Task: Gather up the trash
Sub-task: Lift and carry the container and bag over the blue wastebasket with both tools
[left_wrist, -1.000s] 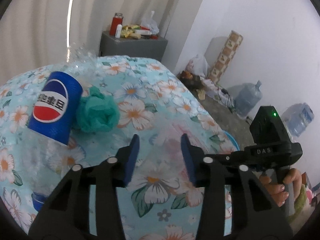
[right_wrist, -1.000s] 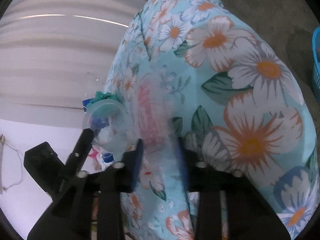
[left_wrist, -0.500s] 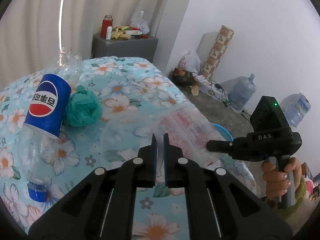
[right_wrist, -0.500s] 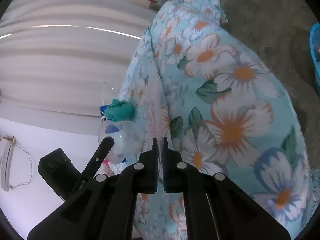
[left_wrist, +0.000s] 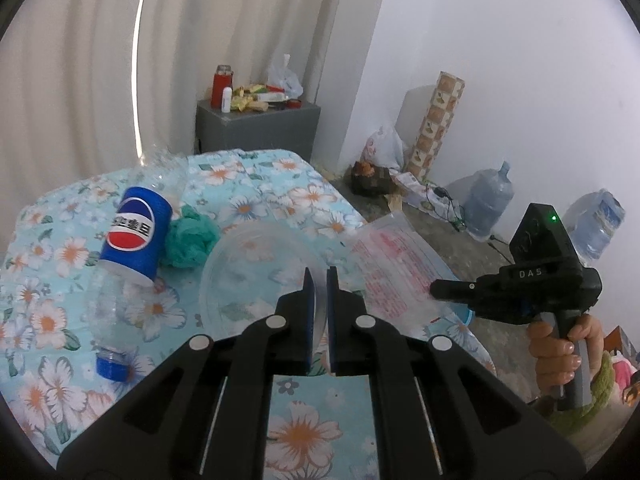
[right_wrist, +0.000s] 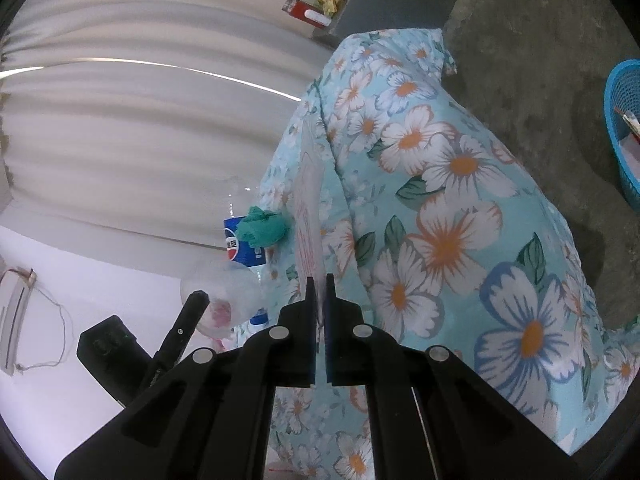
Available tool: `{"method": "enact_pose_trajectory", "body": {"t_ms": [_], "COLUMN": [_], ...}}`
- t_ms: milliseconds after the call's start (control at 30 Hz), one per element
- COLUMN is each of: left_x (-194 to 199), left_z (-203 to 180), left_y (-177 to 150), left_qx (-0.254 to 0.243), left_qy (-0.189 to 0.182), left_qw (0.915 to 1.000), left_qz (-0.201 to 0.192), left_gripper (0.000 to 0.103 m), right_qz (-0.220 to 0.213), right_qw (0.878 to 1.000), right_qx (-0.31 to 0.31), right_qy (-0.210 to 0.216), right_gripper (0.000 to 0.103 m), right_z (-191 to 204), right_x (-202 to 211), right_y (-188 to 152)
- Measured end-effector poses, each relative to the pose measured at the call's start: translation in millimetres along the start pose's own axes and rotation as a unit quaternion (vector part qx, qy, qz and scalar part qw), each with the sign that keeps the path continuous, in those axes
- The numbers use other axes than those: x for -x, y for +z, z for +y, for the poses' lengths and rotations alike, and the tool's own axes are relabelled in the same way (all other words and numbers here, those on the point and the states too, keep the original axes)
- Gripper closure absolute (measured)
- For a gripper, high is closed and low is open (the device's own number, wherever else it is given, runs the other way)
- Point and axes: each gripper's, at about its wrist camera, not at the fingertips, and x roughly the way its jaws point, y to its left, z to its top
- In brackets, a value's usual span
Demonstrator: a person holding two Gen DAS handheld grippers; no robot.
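My left gripper (left_wrist: pixel 319 276) is shut on the rim of a clear plastic lid (left_wrist: pixel 256 264) and holds it above the floral tablecloth (left_wrist: pixel 248 184). My right gripper (right_wrist: pixel 319 280) is shut on a clear plastic bag with red print (right_wrist: pixel 308 216), seen edge-on; the bag also shows in the left wrist view (left_wrist: pixel 396 264), held by the right gripper (left_wrist: pixel 436 286). A Pepsi bottle (left_wrist: pixel 132 240) lies on the cloth beside a crumpled green tissue (left_wrist: pixel 190 236); both show in the right wrist view, the bottle (right_wrist: pixel 240 246) and the tissue (right_wrist: pixel 260 228). The lid also shows in the right wrist view (right_wrist: pixel 224 300).
A blue basket (right_wrist: pixel 624 136) stands on the floor at the right. A grey cabinet (left_wrist: pixel 256 128) with bottles and packets stands by the curtain. Water jugs (left_wrist: pixel 486 204), a patterned roll (left_wrist: pixel 438 120) and bags line the wall.
Both grippers went from open to shut, the left on the clear lid, the right on the printed bag. Both have since lifted their items off the cloth.
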Motion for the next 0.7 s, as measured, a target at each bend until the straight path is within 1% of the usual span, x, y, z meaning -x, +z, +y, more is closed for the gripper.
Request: {"method": "enact_pose_trajectory", "body": {"t_ms": [333, 700], "left_x": [26, 35], "left_z": [-9, -20], "left_y": [1, 2], "left_qx": [-0.01, -0.02], "left_qy": [0.016, 0.02], "left_qw": [0.9995, 0.999], "left_qz": [-0.024, -0.035], "left_gripper": [0.099, 0.099], "right_qz": [-0.008, -0.017], "right_qw": [1.0, 1.0], "right_qx": [0.012, 0.015], "right_qy": [0.007, 0.016], "right_gripper": [0.1, 0.1], "right_z": [11, 14], "right_x": [11, 22], "right_y": [-9, -15]}}
